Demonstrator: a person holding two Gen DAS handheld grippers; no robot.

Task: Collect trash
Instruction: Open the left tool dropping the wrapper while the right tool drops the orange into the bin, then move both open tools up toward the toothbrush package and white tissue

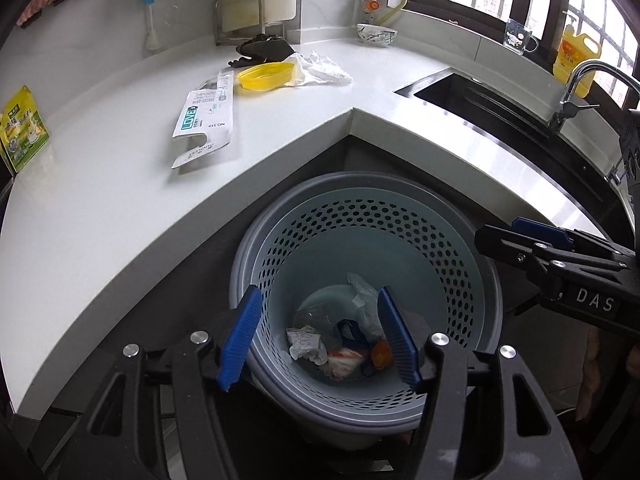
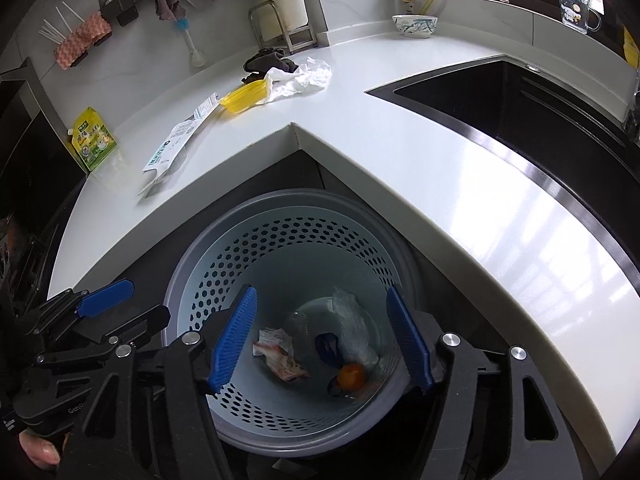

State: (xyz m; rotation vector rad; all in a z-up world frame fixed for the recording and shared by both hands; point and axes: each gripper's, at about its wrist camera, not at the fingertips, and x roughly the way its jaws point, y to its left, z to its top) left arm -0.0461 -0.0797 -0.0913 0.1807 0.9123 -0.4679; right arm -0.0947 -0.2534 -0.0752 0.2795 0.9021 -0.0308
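A grey perforated trash basket [image 1: 460, 280] [image 2: 192, 280] stands on the floor below the counter corner. Crumpled paper [image 1: 306, 344] [image 2: 280, 354], clear plastic and an orange scrap [image 2: 352, 374] lie in its bottom. My left gripper [image 1: 320, 340] is open and empty above the basket mouth. My right gripper [image 2: 322, 338] is open and empty above it too, and shows at the right of the left wrist view [image 1: 560, 256]. On the white counter lie a flat paper package [image 1: 204, 120] [image 2: 176, 144], a yellow lid [image 1: 266, 76] [image 2: 244, 98] and a crumpled white plastic bag [image 1: 324, 70] [image 2: 304, 78].
A green pouch [image 1: 22, 132] [image 2: 94, 144] stands at the counter's left end. A dark cloth [image 1: 262, 50] lies near a metal rack. A bowl [image 1: 376, 35] sits at the back. The black sink [image 1: 492, 100] and faucet [image 1: 576, 80] are to the right.
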